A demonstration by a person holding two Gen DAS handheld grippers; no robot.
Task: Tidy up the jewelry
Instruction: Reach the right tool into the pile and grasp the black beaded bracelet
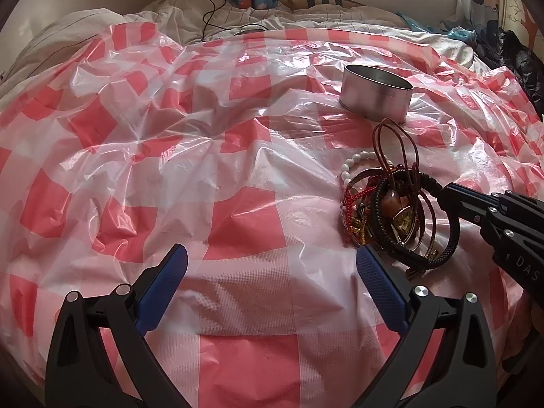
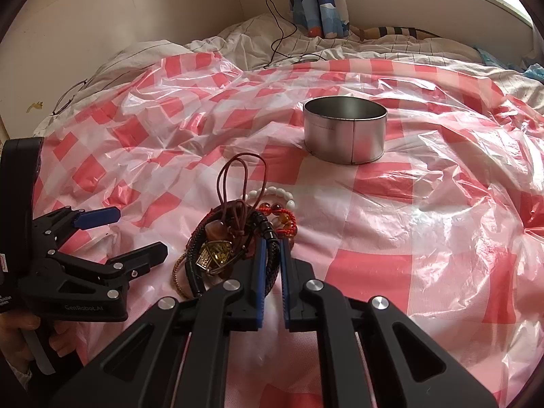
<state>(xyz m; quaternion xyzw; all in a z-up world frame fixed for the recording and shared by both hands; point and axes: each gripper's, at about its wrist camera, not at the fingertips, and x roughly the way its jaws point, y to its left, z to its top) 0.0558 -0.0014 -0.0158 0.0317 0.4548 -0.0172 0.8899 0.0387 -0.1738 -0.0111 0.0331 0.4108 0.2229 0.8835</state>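
A tangled pile of jewelry (image 1: 384,204) (image 2: 234,234) lies on the red-and-white checked plastic sheet (image 1: 238,224) (image 2: 391,255). It holds a white bead bracelet (image 1: 346,170) (image 2: 272,192), brown cord loops (image 1: 394,142) (image 2: 238,173), red strings and a yellow pendant (image 2: 216,253). My right gripper (image 2: 272,243) (image 1: 442,192) is shut on the black braided bracelet (image 2: 272,268) (image 1: 452,238) at the pile's near edge. My left gripper (image 1: 272,258) (image 2: 136,234) stands open just left of the pile with nothing between its fingers. Beyond the pile an open round metal tin (image 1: 375,93) (image 2: 345,134) stands upright.
The sheet covers a rumpled bed. A black cable (image 2: 275,34) runs over the white bedding at the back, below a blue curtain (image 2: 319,3). Eyeglasses (image 2: 68,98) lie at the far left, dark clothing (image 1: 510,57) at the right. A hand (image 2: 34,336) holds the left gripper.
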